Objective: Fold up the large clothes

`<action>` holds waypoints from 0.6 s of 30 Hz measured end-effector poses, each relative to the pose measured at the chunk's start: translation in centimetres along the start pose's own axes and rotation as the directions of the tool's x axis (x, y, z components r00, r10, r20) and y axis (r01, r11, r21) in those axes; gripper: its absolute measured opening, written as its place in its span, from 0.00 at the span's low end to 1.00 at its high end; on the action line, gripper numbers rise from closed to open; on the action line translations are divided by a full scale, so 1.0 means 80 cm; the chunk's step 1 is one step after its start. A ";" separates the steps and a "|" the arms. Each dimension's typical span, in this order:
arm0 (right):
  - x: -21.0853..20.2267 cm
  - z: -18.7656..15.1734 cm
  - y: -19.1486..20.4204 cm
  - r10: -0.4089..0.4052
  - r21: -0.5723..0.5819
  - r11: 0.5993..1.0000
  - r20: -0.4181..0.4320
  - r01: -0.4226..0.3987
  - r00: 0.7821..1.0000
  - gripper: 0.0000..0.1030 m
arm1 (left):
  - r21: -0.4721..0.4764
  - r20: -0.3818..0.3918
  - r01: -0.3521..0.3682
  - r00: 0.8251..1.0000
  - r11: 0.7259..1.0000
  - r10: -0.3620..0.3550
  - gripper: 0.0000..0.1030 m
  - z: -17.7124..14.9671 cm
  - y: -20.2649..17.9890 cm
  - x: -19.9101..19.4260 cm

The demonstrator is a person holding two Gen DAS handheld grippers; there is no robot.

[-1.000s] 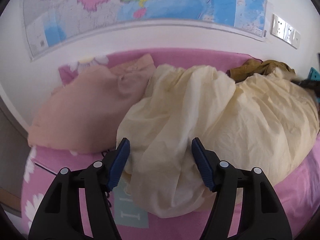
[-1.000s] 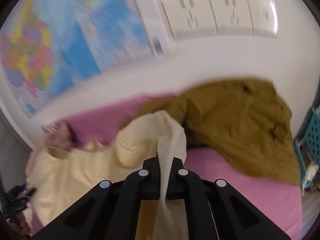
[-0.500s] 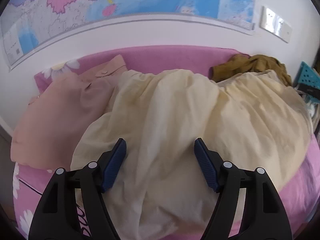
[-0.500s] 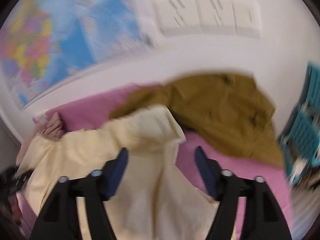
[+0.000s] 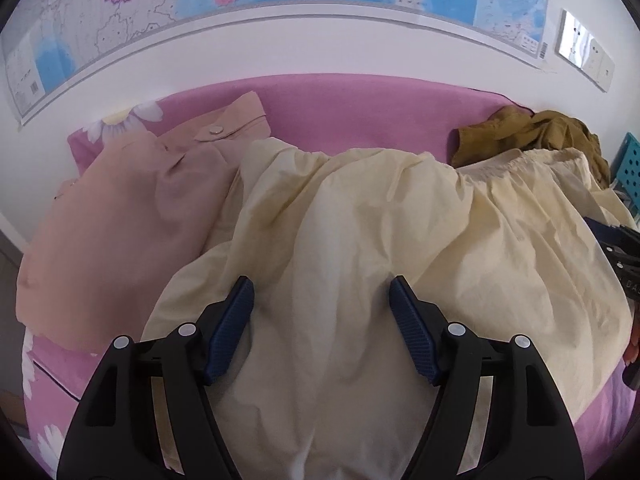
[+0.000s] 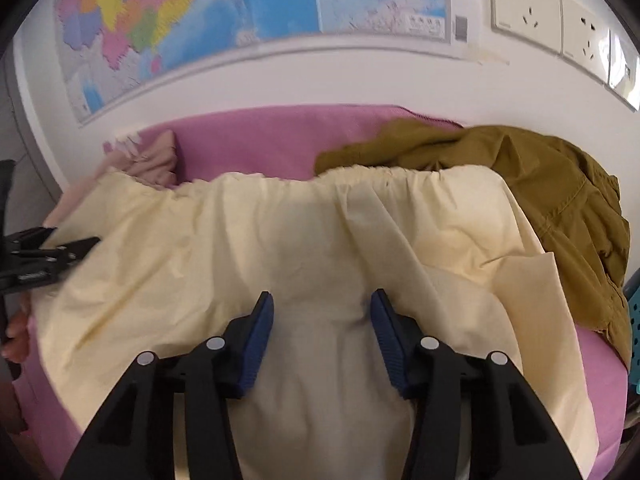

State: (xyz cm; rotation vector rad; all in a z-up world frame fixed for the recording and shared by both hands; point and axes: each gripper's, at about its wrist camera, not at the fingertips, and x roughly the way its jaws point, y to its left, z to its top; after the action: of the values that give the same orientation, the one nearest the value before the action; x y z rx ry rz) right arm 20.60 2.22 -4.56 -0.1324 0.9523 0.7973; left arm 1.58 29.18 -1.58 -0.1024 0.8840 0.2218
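A wall map [image 6: 248, 12] hangs beside white sockets [image 6: 524, 4].

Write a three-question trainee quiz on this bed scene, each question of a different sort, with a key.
1. True or false: the right claw is clamped on the pale yellow garment.
2. Which garment lies at the right end of the pink bed, partly under the yellow one's gathered waistband?
A. peach shirt
B. olive-brown jacket
C. blue jeans
3. Fill in: on the wall above the bed hangs a colourful ____.

Key
1. False: its jaws, just closing a little, stand apart over the cloth.
2. B, the olive-brown jacket; the peach shirt lies at the left end.
3. Map.
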 end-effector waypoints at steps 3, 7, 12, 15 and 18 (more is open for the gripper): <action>-0.001 -0.001 0.001 -0.003 0.004 1.000 -0.010 0.003 1.000 0.47 | 0.003 -0.005 -0.010 1.000 1.000 0.010 0.70 0.002 0.000 0.008; -0.035 0.000 0.006 0.020 0.021 1.000 0.046 -0.021 0.999 0.46 | 0.002 -0.012 -0.016 1.000 1.000 0.016 0.72 0.004 0.002 0.014; -0.065 -0.008 0.054 0.113 -0.090 0.990 0.088 -0.105 0.990 0.47 | 0.009 -0.017 -0.026 0.999 1.000 0.027 0.75 0.006 0.002 0.022; -0.031 -0.014 0.064 0.125 -0.098 0.988 0.023 -0.122 0.992 0.47 | 0.010 -0.018 -0.036 0.999 0.999 0.036 0.76 0.007 0.002 0.025; -0.003 -0.015 0.046 0.137 -0.034 0.990 -0.001 -0.137 0.991 0.49 | 0.016 -0.025 -0.037 0.999 0.999 0.037 0.77 0.008 0.002 0.027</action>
State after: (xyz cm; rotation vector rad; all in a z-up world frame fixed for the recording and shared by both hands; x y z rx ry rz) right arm 17.25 4.21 -4.27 -0.0963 0.9545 0.9401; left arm 3.35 29.82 -2.84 -0.0748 0.9127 0.2488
